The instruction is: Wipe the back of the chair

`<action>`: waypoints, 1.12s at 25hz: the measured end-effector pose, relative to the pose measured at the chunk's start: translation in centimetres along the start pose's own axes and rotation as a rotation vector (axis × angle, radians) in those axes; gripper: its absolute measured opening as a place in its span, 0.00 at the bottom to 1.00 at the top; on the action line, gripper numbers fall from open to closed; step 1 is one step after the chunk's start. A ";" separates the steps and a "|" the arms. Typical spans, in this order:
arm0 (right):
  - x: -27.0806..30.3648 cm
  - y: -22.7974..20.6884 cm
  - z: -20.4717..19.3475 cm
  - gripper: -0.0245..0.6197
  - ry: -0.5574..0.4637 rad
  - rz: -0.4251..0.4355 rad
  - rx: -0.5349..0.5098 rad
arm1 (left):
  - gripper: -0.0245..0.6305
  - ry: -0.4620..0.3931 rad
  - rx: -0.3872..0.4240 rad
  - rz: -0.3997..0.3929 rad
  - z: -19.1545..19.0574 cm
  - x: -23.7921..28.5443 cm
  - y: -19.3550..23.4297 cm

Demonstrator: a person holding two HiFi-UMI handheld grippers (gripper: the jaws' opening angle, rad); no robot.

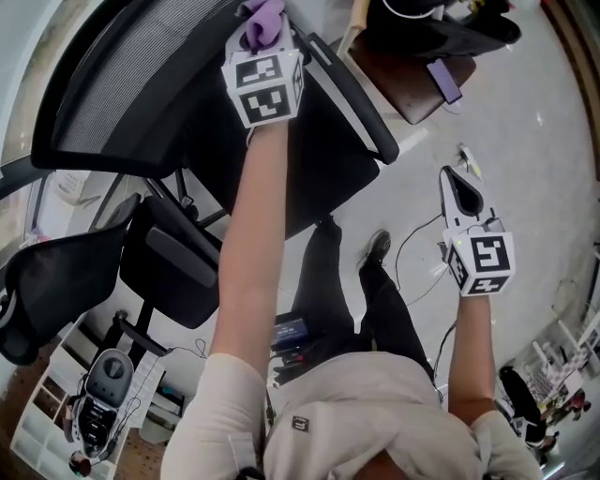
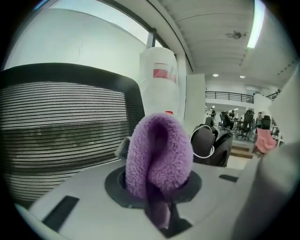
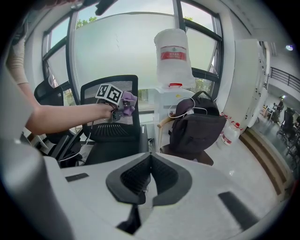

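Note:
The black office chair's mesh back [image 1: 122, 84] fills the head view's upper left and the left gripper view's left half as grey mesh [image 2: 61, 126]. My left gripper [image 1: 264, 42] is shut on a folded purple cloth [image 2: 159, 154], which stands just beside the right edge of the mesh back; I cannot tell whether it touches it. The same cloth [image 1: 262, 21] shows above the marker cube. In the right gripper view the chair [image 3: 112, 117] and the purple cloth [image 3: 127, 102] lie far ahead. My right gripper [image 1: 459, 187] hangs apart at the right, shut with nothing in it.
A second black chair [image 1: 84, 272] stands at the lower left. A dark backpack [image 3: 197, 126] sits on a brown wooden seat [image 1: 403, 80] at the back right, beside a water dispenser [image 3: 173, 61]. Cables [image 1: 417, 253] trail on the pale floor by the person's feet.

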State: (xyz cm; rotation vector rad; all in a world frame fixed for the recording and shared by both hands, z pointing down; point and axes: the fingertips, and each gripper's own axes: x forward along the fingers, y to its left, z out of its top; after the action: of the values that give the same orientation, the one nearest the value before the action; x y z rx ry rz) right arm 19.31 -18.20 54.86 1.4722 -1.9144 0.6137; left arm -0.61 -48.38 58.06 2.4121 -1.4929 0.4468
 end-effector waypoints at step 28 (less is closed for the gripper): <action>5.6 16.4 7.0 0.03 -0.038 0.278 -0.287 | 0.15 0.002 -0.154 0.590 -9.3 -27.0 31.0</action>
State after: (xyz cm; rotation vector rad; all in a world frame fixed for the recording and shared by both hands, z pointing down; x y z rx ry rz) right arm 1.08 -22.48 54.40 1.0562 -2.1537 0.4112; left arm -40.94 -36.18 57.90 1.8243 -2.1423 0.4253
